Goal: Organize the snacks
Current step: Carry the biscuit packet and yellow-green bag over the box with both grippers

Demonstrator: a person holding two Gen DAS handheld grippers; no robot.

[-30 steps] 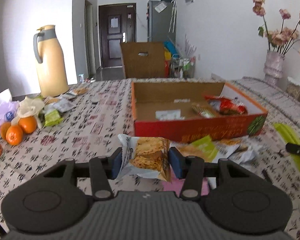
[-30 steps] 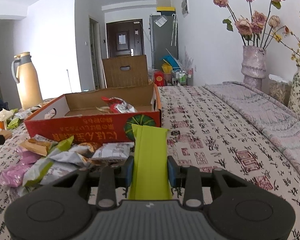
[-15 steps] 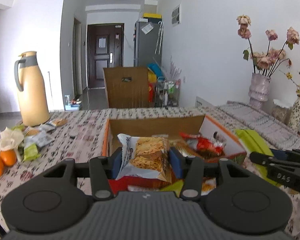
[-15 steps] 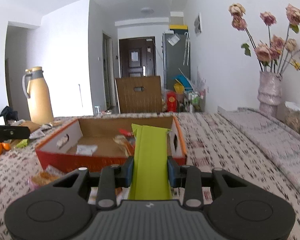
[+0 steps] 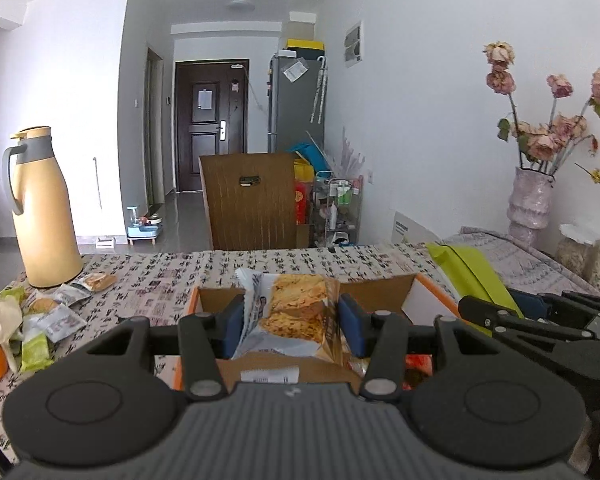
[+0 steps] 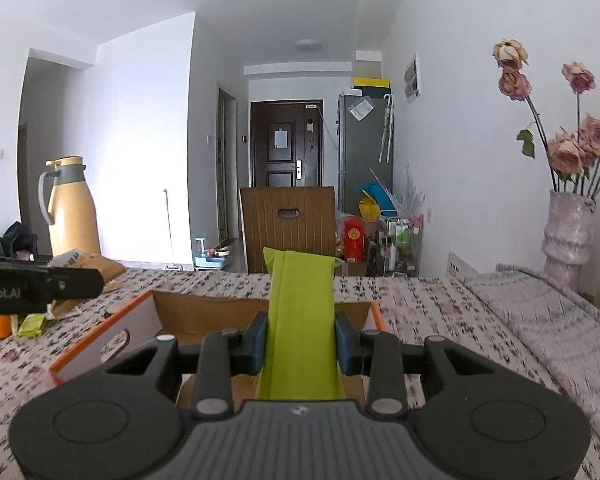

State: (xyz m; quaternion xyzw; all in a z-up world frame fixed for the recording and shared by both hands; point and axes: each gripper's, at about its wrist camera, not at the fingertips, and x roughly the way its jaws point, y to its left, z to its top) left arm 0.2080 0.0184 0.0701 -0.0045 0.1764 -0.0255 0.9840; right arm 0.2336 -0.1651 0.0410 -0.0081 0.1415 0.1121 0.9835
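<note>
A: Left gripper (image 5: 292,322) is clamped on a biscuit packet (image 5: 290,312), right gripper (image 6: 300,344) on a green packet (image 6: 302,320); both hang over the near end of the cardboard box (image 6: 140,320)

B: How far along?

A: Partly, I'd say. Neither packet is dropped in, and loose snacks (image 5: 56,320) lie far left by the thermos (image 5: 40,208)

B: What's inside the box?

A: Mostly hidden behind the grippers; only a red wrapper (image 5: 418,362) peeks out
</note>
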